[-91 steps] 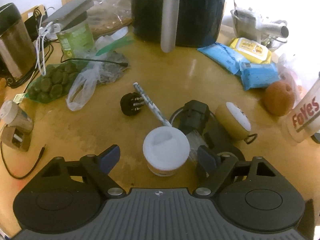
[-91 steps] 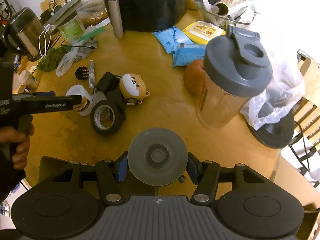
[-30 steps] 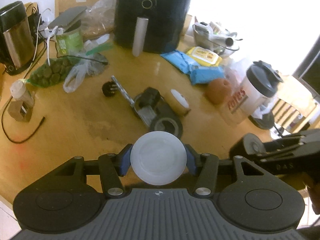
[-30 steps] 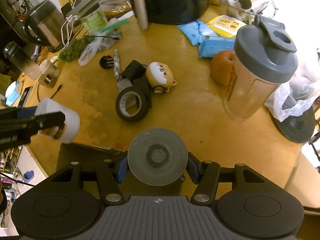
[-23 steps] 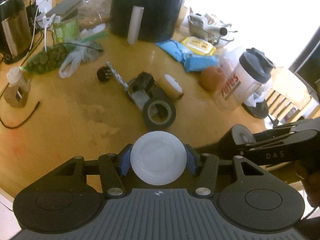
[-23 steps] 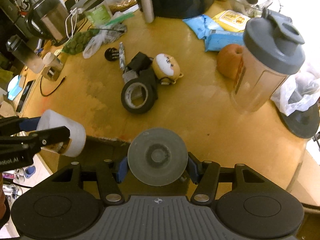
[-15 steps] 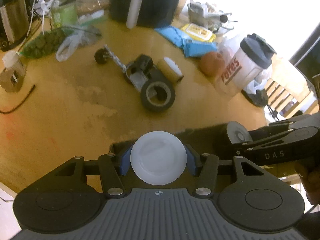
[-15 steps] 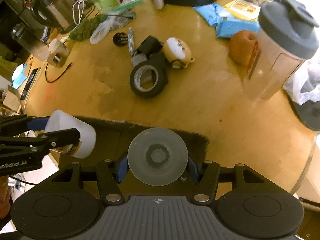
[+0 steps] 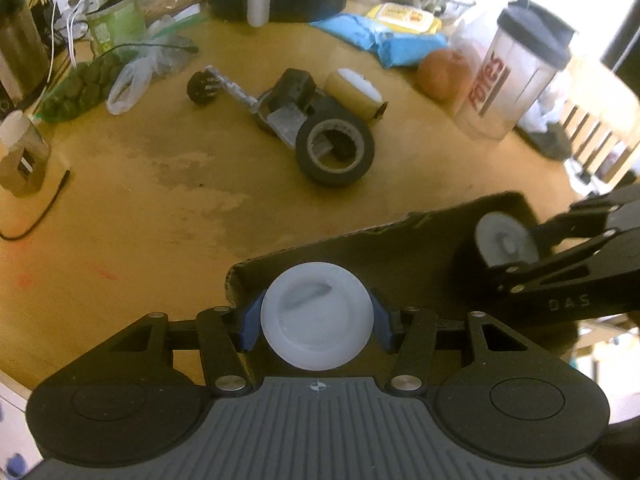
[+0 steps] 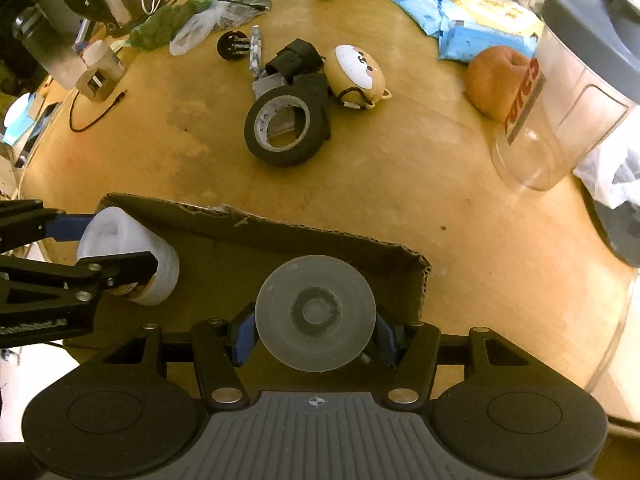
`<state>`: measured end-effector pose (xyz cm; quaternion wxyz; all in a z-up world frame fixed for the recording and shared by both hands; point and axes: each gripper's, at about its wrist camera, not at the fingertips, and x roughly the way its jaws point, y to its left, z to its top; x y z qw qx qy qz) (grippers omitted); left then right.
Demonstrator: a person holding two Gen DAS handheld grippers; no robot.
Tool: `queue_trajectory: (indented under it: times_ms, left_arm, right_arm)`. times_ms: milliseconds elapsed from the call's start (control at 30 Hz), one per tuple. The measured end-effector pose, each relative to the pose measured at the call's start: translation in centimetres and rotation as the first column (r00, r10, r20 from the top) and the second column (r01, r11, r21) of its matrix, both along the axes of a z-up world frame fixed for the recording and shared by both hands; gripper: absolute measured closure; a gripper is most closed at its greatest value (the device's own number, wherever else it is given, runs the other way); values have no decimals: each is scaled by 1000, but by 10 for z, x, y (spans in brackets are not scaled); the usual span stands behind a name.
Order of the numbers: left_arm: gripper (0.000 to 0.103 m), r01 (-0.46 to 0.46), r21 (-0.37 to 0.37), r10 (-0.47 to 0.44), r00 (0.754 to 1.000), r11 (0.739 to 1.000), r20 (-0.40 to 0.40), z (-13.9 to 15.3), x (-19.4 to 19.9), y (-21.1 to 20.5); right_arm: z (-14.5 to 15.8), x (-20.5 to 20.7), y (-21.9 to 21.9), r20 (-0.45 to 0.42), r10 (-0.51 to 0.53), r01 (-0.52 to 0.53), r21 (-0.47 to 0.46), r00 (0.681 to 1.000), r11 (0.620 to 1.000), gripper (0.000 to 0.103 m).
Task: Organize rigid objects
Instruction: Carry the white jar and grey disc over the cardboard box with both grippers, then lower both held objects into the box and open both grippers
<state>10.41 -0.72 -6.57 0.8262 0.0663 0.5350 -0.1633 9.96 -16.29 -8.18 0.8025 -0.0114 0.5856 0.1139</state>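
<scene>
The left gripper (image 9: 316, 318) has its blue pads closed against a white-lidded jar (image 9: 317, 316), and the right gripper (image 10: 314, 326) is clamped likewise on a grey round disc-shaped object (image 10: 315, 314); both hang over the open cardboard box (image 10: 280, 236) at the table's near edge. On the wooden table (image 9: 160, 200) at twelve o'clock lies a black tape roll (image 9: 335, 150), with the shaker bottle (image 9: 516, 76) towards two o'clock.

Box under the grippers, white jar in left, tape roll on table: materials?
Box: corrugated cardboard, brown and matte; the frayed top edge shows fluting.
White jar, clamped in the left gripper: probably plastic, translucent milky lid with a soft sheen.
Tape roll: black tape, slightly glossy, on a paler core that looks like card; cloth or vinyl can't be told.
</scene>
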Motion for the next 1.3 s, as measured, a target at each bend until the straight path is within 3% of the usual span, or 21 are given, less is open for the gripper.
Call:
queue_trajectory:
  times_ms: [267,433,600,867,967,1033,1300]
  left_arm:
    - [50,11,79,-13,1000,997,21,-7,-1,-7]
    - [49,7,89,-13,998,996,68,-2,-3,-9]
    - [48,-9,63,4,996,998,84,7,-7,-5]
    - [48,-65,-44,70,989,997,131,29,-16,8]
    - [31,-78,-50,86,982,996,168,35,-15,8]
    - [26,-85,-50,94,977,995,193,37,-13,7]
    - [25,-90,-54,99,975,995,199,38,-1,2]
  right_arm:
    - [-5,-1,9,53,30,-26,-78,998,997,42]
    - [-2,-4,13,92,42,-33,-99,995,995,41]
    - [8,-8,13,128,51,-40,-86,991,996,22]
    - [27,-13,14,168,67,-59,-50,984,997,6]
    - [35,-15,16,203,79,-70,-50,976,996,0]
    - [38,-15,15,223,78,-67,-55,972,996,0]
    - [37,-12,0,217,43,-24,-90,975,996,0]
